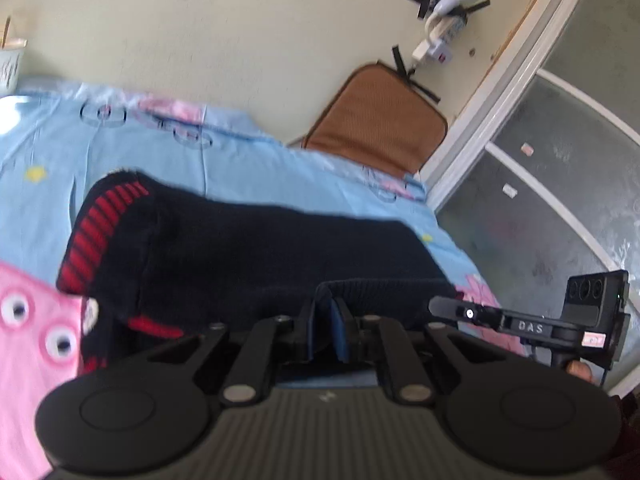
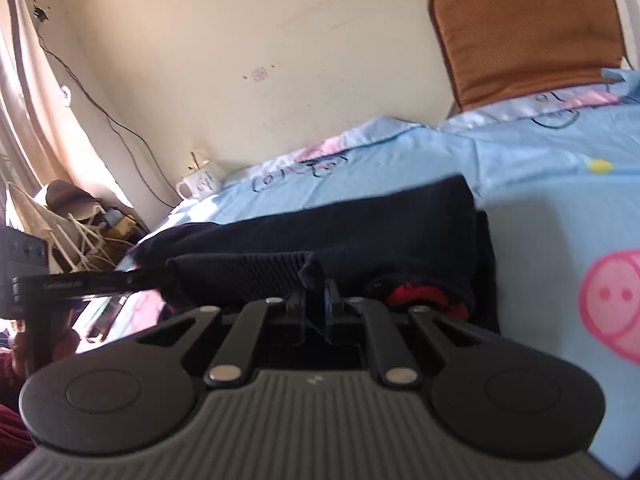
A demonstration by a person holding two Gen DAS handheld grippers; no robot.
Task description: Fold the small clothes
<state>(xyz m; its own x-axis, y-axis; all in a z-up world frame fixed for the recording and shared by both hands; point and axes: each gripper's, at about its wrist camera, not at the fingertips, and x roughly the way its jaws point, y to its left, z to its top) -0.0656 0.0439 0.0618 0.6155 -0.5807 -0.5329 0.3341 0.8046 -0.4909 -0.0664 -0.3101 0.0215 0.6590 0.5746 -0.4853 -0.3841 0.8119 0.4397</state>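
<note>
From the left wrist view, the left gripper (image 1: pixel 331 300) has its jaws pressed together on the ribbed black hem of a dark knitted garment (image 1: pixel 248 248), pinching a fold of that edge between its blue-lined pads. The garment is black with red striped trim (image 1: pixel 100 236) along one end, and it lies stretched across a light blue bedsheet (image 1: pixel 48 152) printed with pink cartoon figures. Its red-trimmed end sits toward the left of the frame, near a large pink cartoon face (image 1: pixel 28 320) on the sheet. To the right, part of the other handheld rig (image 1: pixel 532 324) shows, with a fingertip just under it. Beyond the bed stands a brown cushion (image 1: pixel 380 120) against the cream wall (image 1: pixel 240 40), with a white power strip (image 1: pixel 440 40) taped above it.

From the right wrist view, the right gripper (image 2: pixel 316 284) is likewise clamped on the same black garment (image 2: pixel 360 220), holding a bunched corner of ribbed hem. A curl of red trim (image 2: pixel 420 296) lies just right of the jaws. The picture is blurred, so I cannot tell for sure how many layers of cloth lie under the hem. A white mug (image 2: pixel 202 182) stands at the bed's far edge by the wall, and the brown cushion (image 2: pixel 528 32) rises at the upper right.
</note>
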